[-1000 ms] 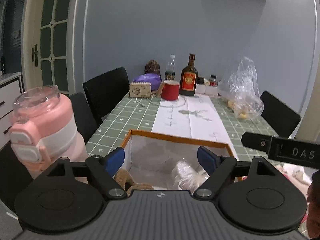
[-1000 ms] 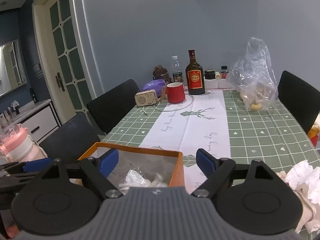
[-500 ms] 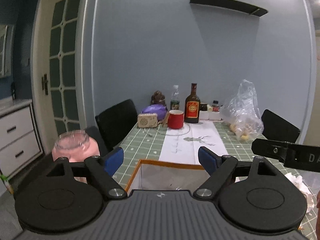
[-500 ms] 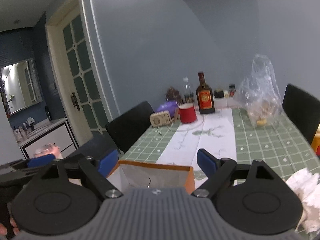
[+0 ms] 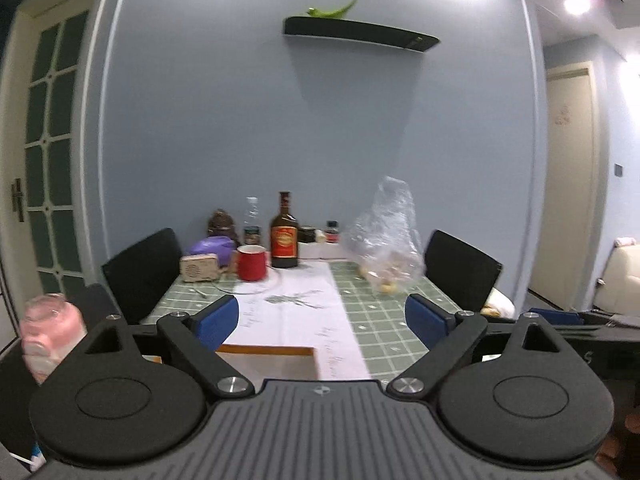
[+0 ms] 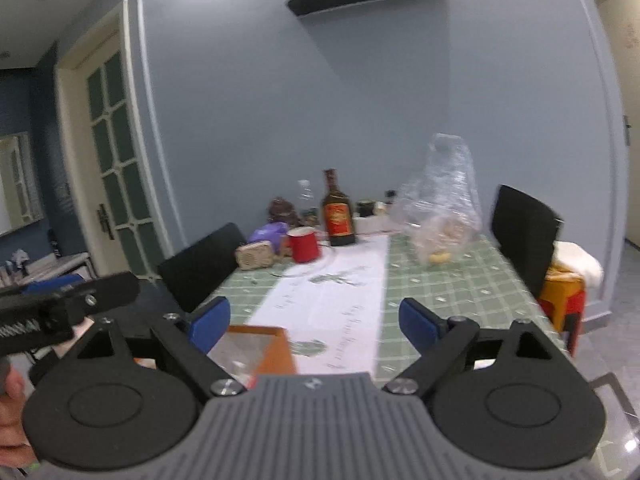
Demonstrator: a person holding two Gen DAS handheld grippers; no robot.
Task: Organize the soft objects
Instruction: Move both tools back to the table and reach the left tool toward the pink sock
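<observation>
1. You face a plain blue-grey wall [image 5: 248, 120] trimmed with pale moulding strips.
2. High on it you see a dark floating shelf [image 5: 360, 34] with something green lying on top.
3. To your left stands a cream-framed door [image 6: 116, 168] with frosted glass panes and a dark handle.
4. Ceiling lights [image 5: 576, 2] glare brightly at the top of the left wrist view.
5. The dining table [image 5: 384, 320] wears a green checked cloth and a white runner [image 5: 296, 312].
6. Black chairs [image 5: 144, 268] flank both long sides.
7. To your right, a cream door [image 5: 568, 184] and a pale sofa [image 5: 620, 276] show.
8. The floor [image 6: 620, 264] is grey and glossy.
</observation>
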